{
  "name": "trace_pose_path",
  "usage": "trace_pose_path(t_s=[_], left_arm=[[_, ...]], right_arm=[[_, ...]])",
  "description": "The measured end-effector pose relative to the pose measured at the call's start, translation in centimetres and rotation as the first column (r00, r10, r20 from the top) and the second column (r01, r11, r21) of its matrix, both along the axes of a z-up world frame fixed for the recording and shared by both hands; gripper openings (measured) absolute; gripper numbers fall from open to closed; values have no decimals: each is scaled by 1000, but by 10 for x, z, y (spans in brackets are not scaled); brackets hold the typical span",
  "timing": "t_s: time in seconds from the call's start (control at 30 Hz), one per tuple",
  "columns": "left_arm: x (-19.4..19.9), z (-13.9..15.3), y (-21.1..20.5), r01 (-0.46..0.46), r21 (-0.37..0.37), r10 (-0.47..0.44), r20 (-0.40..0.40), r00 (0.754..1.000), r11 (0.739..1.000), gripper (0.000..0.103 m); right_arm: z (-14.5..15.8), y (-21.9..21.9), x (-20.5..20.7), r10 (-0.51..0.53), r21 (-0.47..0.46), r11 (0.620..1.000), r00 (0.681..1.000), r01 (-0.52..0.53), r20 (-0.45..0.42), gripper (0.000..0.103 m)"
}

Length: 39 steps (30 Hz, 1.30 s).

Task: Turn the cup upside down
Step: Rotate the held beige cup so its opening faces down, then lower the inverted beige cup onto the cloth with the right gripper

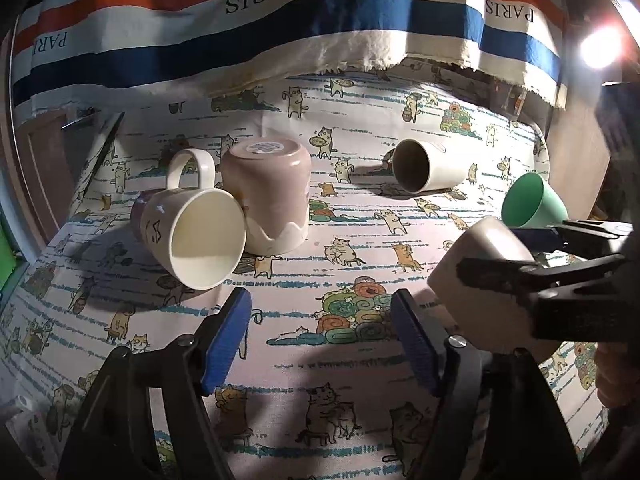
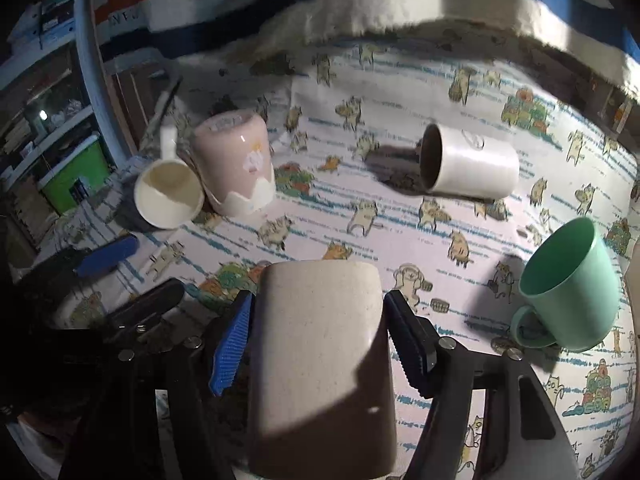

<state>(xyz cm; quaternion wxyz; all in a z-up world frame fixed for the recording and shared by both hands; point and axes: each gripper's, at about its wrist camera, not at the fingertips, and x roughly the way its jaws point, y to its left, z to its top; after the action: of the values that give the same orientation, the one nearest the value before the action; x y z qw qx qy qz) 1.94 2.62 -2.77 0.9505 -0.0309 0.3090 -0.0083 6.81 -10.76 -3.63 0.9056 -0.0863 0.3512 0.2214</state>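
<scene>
Right claw (image 2: 318,336) grips beige cup (image 2: 320,360); left claw (image 1: 320,344) gapes empty over open cloth (image 1: 320,248).

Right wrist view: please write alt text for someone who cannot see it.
The right gripper clamps a beige cup above a cat-print tablecloth. Beyond stand an upside-down pink cup, a cream mug and a white cup on their sides, and a tilted green mug.
</scene>
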Motion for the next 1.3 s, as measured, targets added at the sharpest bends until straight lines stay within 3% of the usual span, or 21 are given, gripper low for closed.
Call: trace_pose_path(t_s=[0.33,0.87,1.03,1.3], left_arm=[[-14,19,-2,9,-15,-8,55,998,1000,71],[-25,19,-3,-4,-4,4,72,997,1000,71],[-25,19,-1,-7,-3,7,70,998,1000,71],[-26,25,-2,-7,-1,7,92,996,1000,71]], right_arm=[[34,-13,-29,5,78,997,992,-15,128,67],[12,-23,-47,26,57,998,991,-33,130,67],[5,-17,-47,24,19,999,986,-27,164,69],[12,-20,-42,-24,67,998,965,7,259,68]])
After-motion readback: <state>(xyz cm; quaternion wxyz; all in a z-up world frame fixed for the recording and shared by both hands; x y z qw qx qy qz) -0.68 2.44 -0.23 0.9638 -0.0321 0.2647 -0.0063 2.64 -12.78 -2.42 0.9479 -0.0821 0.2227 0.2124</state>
